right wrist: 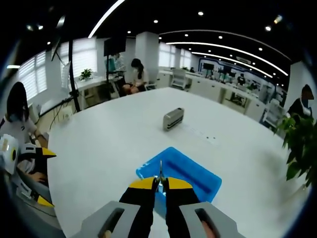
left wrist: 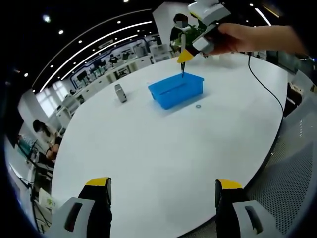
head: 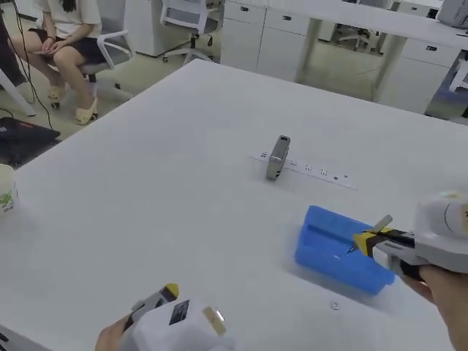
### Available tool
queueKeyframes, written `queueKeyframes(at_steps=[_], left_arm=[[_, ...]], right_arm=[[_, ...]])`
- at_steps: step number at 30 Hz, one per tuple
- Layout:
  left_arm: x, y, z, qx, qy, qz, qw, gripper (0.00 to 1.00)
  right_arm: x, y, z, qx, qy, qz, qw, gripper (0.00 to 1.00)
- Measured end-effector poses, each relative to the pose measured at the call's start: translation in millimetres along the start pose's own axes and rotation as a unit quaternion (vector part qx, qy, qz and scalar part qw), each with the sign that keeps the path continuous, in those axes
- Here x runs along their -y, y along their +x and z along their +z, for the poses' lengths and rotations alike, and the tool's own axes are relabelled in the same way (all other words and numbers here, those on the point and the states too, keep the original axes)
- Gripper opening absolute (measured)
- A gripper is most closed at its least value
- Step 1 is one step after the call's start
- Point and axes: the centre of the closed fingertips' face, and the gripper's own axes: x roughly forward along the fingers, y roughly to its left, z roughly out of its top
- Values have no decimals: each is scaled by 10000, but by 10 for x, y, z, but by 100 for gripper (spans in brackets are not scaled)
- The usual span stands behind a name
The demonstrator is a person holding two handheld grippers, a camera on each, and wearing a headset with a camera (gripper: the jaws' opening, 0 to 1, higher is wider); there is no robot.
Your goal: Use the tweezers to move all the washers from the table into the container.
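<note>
A lone washer (head: pixel 334 306) lies on the white table (head: pixel 183 183) just beside the blue container (head: pixel 329 267), the right claw (right wrist: pixel 159 183) clamping tweezers (right wrist: pixel 160 171) tip-down above it, the left claw (left wrist: pixel 163 183) gaping wide, well apart.

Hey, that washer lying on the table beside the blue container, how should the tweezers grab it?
The washer lies flat on the table, apart from the container. Probably come from above with the tweezers and pinch its rim: flat, it offers no raised side.

Left gripper (left wrist: pixel 163 182) and right gripper (right wrist: pixel 159 184) have white bodies (yellow-tipped).
</note>
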Motion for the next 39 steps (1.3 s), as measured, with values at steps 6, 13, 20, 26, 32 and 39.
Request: queueKeyframes(at_steps=[6,13,20,26,32,39], left_arm=[[-39,-19,24,83,-24,95,9999,88],[-78,-47,58,192,-142,163,9996,88],[-94,-56,83,292,-194,179,9992,88],[-93,-59,89,322,-200,174,9991,87],[-102,-58,80,309,-222,190,9991,87],[-92,-49,67,276,-207,163,9993,87]], right_arm=[[-3,-30,-153,-67,163,-38,9998,3],[-39,-32,-331,-184,315,-69,9993,3],[-65,15,-513,-345,429,-69,9985,3],[-99,71,-686,-514,615,-13,9968,4],[-127,136,-731,-563,688,50,9960,4],[-136,230,-785,-620,769,76,9951,4]])
